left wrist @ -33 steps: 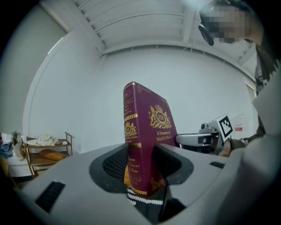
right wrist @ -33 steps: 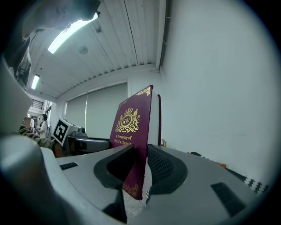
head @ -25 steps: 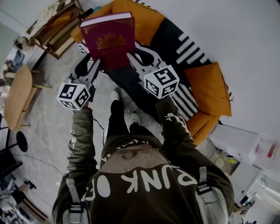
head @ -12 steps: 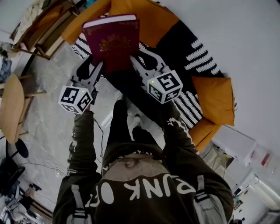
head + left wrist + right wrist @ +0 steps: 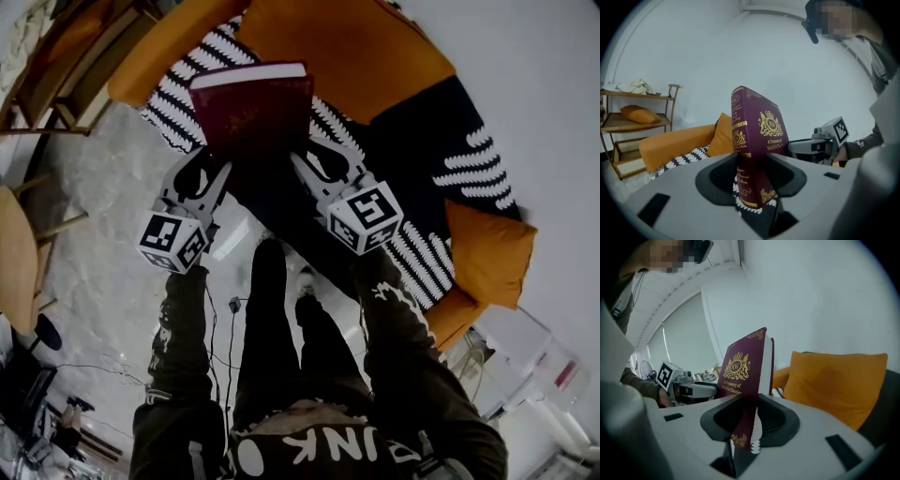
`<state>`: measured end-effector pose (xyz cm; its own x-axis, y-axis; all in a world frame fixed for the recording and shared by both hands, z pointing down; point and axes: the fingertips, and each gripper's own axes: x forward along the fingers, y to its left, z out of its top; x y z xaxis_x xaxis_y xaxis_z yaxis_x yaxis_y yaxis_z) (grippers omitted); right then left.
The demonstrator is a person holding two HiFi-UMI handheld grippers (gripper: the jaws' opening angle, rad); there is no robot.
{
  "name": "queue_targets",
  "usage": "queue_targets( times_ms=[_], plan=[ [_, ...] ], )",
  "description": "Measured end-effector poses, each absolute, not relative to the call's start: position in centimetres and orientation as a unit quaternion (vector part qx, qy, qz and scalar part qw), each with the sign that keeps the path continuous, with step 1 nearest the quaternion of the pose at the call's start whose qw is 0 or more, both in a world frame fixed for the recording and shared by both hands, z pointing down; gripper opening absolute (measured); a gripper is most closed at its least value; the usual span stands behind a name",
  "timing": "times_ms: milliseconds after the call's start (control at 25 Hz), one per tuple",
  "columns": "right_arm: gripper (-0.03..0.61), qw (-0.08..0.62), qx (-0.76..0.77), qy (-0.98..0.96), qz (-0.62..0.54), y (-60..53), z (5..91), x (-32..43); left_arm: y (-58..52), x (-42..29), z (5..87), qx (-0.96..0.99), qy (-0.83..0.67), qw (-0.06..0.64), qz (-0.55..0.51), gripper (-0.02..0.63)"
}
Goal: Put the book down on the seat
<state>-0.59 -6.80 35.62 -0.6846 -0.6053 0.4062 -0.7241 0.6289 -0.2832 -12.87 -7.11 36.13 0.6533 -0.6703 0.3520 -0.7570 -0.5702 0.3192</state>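
A maroon hardback book (image 5: 251,112) with gold print hangs upright in the air above the striped throw on the orange sofa (image 5: 347,47). My left gripper (image 5: 217,173) is shut on its lower left edge and my right gripper (image 5: 305,164) on its lower right edge. In the left gripper view the book (image 5: 757,136) stands clamped between the jaws of the left gripper (image 5: 752,180), spine toward the camera. From the right gripper view the front cover of the book (image 5: 743,371) rises out of the right gripper (image 5: 747,420). The dark seat cushion (image 5: 412,131) lies just to the right.
A black-and-white striped throw (image 5: 183,94) drapes over the sofa's front. An orange cushion (image 5: 487,253) sits at the sofa's right end. A wooden shelf (image 5: 47,75) stands at the upper left, a round wooden table (image 5: 14,262) at the left edge. Cables (image 5: 230,309) lie on the floor near the person's feet.
The person has stepped toward the sofa. Both grippers have carried the book forward with the same grip, and it now hangs over the striped throw.
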Motion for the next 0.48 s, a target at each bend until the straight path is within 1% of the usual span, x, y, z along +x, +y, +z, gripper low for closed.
queue_targets(
  times_ms=[160, 480],
  plan=[
    [0.106, 0.162, 0.367, -0.886, 0.232, -9.7, 42.7, -1.3, -9.7, -13.5, 43.6, 0.871, -0.404, 0.256, 0.109, 0.175],
    [0.104, 0.183, 0.382, -0.860, 0.285, -12.5, 53.9, -1.0, -12.4, -13.1, 54.8, 0.859, -0.402, 0.279, 0.152, 0.175]
  ],
)
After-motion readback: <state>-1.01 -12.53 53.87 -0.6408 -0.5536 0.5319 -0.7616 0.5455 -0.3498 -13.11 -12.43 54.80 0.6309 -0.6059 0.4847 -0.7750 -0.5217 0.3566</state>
